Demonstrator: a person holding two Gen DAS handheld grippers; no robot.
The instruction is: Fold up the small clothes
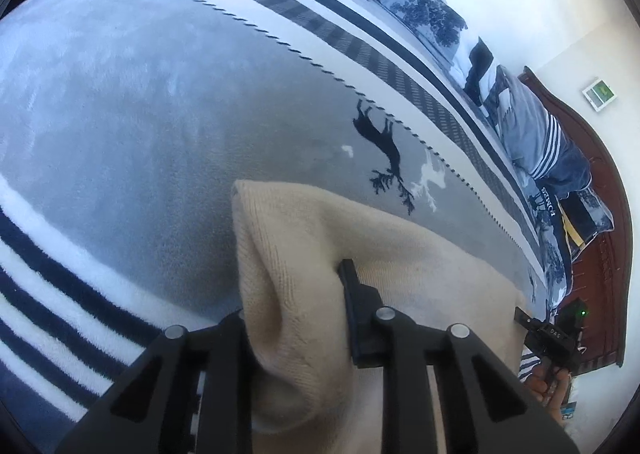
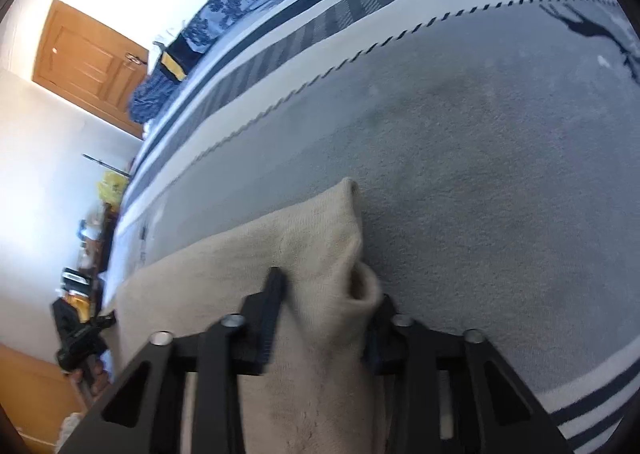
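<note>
Beige knit garment (image 1: 304, 254) lies on a grey deer-patterned blanket (image 1: 120, 114), one corner pinched by the left gripper (image 1: 296, 286), the other by the right gripper (image 2: 324, 294). Best practice: lift both corners evenly, keep the edge taut, fold squarely. Legible writing: "HOMES" on a pillow (image 1: 552, 202).

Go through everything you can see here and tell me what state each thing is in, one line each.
Beige knitted garment: bunched at both near corners, rest lying on the blanket.
Left tongs: shut on a garment corner.
Right tongs: shut on the other corner.
Grey fleece blanket with deer print: spread flat.
Brown wooden door: closed.
</note>
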